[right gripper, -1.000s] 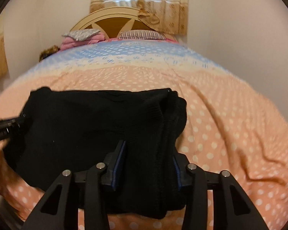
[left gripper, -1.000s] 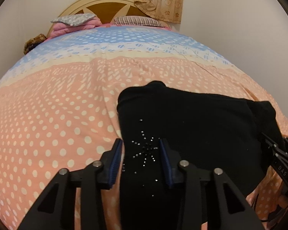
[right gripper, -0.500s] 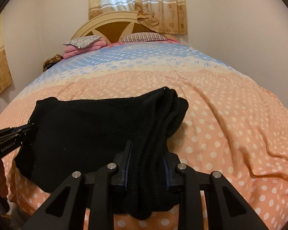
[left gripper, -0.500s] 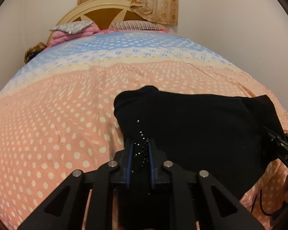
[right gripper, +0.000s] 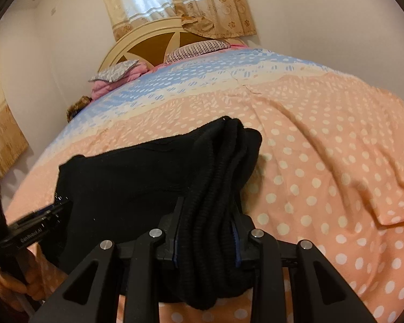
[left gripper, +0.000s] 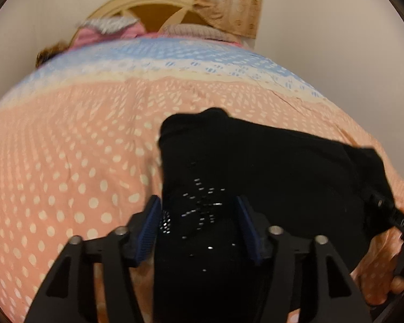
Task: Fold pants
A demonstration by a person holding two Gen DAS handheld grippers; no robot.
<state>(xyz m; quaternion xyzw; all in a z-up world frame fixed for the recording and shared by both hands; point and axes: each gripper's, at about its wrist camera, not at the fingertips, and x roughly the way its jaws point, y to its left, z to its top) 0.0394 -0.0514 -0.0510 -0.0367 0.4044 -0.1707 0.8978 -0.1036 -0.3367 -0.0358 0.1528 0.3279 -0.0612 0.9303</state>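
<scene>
The black pants (left gripper: pixel 269 167) lie folded on the bed, near its front edge. One end carries a rhinestone star pattern (left gripper: pixel 202 207). My left gripper (left gripper: pixel 199 215) is open, its blue pads on either side of that end. In the right wrist view the pants (right gripper: pixel 137 177) stretch to the left, and their ribbed waistband end (right gripper: pixel 223 193) runs between my fingers. My right gripper (right gripper: pixel 206 231) is shut on this ribbed end. The left gripper also shows at the left edge of the right wrist view (right gripper: pixel 40 223).
The bed has a peach polka-dot cover (right gripper: pixel 323 167) with a blue band farther back (right gripper: pixel 202 72). Pillows (right gripper: pixel 196 49) and pink bedding (right gripper: pixel 107 80) lie by the headboard (right gripper: pixel 148 43). A curtain (right gripper: pixel 175 2) hangs behind. A crease runs along the cover at right (right gripper: pixel 385 188).
My left gripper was open, shut on the rhinestone end half a second ago, and has opened again. My right gripper closed on the ribbed end and stays shut.
</scene>
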